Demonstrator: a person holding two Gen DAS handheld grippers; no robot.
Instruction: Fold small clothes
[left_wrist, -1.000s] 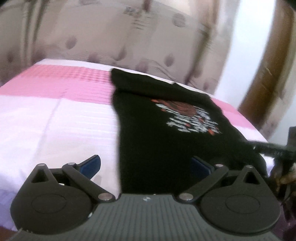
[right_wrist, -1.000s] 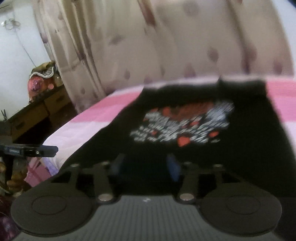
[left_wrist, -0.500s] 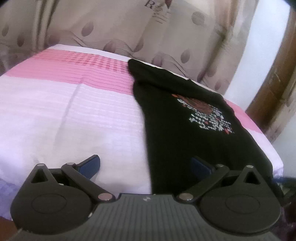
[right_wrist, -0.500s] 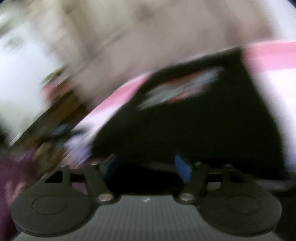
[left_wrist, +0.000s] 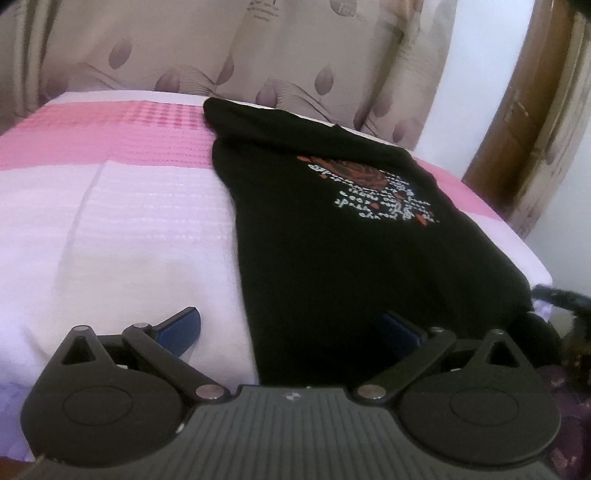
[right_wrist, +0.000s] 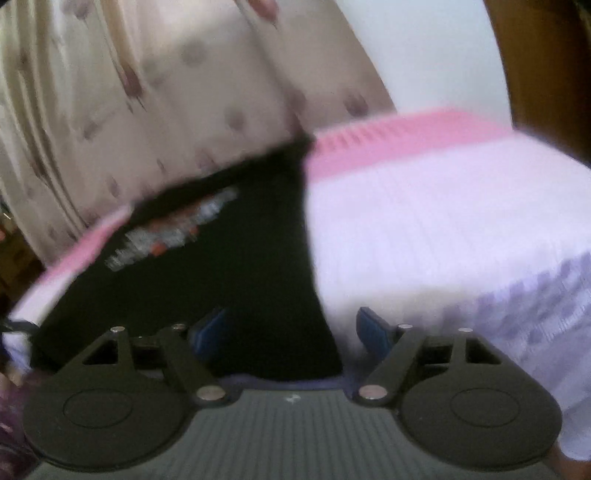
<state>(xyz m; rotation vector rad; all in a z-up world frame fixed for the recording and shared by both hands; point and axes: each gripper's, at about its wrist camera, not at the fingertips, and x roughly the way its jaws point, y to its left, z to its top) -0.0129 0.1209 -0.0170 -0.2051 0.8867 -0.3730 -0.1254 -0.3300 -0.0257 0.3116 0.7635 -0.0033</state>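
A black T-shirt (left_wrist: 332, 236) with a red and white chest print lies flat on the pink and white bed (left_wrist: 110, 229), its hem at the near edge. My left gripper (left_wrist: 291, 328) is open and empty, its jaws straddling the shirt's near left corner. In the blurred right wrist view the same shirt (right_wrist: 236, 273) lies on the left, and my right gripper (right_wrist: 291, 328) is open and empty over the shirt's near edge.
Beige patterned curtains (left_wrist: 258, 55) hang behind the bed. A brown wooden door frame (left_wrist: 524, 122) stands at the right. The bed's white part (right_wrist: 443, 229) extends to the right of the shirt. Dark clutter (left_wrist: 569, 306) sits beyond the bed's right corner.
The left gripper has drawn back and left a little, showing more bed. The right gripper has swung right along the near edge, from over the shirt's middle to its side. Both stayed open.
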